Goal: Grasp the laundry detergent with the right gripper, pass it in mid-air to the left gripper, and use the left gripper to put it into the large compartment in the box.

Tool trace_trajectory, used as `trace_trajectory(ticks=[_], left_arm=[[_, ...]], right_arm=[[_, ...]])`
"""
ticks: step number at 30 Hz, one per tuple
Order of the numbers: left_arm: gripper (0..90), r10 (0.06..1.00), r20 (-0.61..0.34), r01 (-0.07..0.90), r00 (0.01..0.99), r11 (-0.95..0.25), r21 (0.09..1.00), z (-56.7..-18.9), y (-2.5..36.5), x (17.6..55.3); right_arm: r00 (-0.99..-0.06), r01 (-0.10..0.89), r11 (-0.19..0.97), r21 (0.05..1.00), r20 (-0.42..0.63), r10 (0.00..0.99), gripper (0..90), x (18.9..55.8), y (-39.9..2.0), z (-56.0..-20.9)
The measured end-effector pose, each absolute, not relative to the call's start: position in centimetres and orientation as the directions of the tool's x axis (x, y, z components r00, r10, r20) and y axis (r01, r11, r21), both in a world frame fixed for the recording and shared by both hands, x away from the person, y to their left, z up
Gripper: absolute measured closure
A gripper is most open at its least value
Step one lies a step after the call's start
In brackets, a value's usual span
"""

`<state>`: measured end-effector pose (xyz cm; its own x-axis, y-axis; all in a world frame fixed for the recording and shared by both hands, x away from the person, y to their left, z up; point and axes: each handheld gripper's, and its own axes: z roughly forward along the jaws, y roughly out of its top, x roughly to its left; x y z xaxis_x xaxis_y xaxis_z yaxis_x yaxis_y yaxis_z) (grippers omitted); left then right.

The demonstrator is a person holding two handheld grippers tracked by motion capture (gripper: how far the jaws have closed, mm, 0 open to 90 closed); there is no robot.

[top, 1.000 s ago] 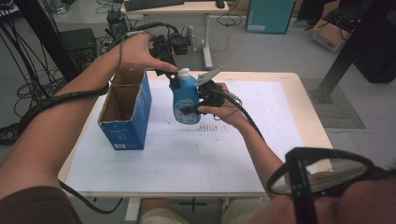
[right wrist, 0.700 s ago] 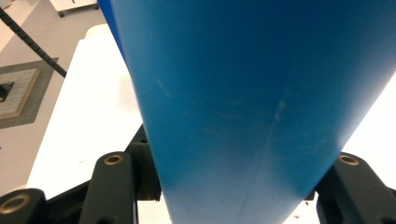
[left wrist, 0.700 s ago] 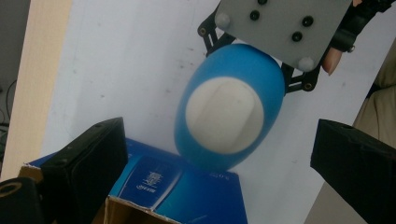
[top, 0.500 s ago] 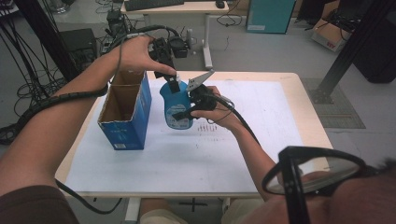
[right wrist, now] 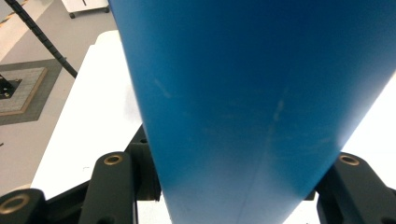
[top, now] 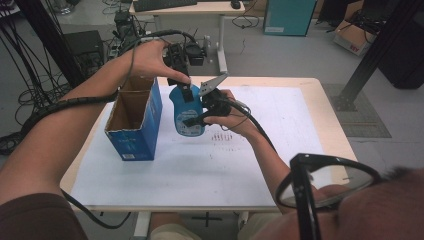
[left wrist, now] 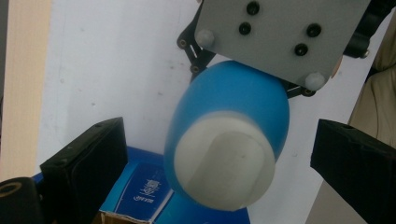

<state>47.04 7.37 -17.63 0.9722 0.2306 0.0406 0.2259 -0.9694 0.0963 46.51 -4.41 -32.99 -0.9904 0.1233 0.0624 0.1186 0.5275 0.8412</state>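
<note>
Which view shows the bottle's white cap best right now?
The left gripper view: the bottle's white cap faces the camera between open jaws. The high view shows the bottle's side; the right gripper view shows its blue wall up close.

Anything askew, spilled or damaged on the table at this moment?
Nothing spilled or damaged. The blue bottle is tilted rather than upright, clamped by the right gripper above the white mat, its white cap between the open jaws of the left gripper. The open blue box stands upright beside it.
</note>
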Motion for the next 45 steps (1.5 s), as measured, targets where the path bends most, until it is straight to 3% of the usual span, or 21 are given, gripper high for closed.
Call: trace_trajectory(ticks=[4, 21, 45], left_arm=[[4.4, 0.228, 0.032, 0.224, 0.973, -0.97, 0.095, -17.9, 7.3, 47.0], [4.3, 0.214, 0.031, 0.212, 0.976, -0.976, 0.053, -18.1, 6.7, 47.0], [4.4, 0.202, 0.025, 0.201, 0.979, -0.979, 0.036, -18.1, 6.5, 47.2]], right_arm=[[-0.995, 0.073, 0.531, 0.844, 0.025, 0.098, 43.7, 46.8, -4.6, -32.7], [-0.996, 0.05, 0.527, 0.848, 0.0, 0.093, 43.7, 46.8, -4.6, -31.6], [-0.994, 0.065, 0.519, 0.852, 0.008, 0.111, 43.6, 47.0, -4.9, -31.2]])
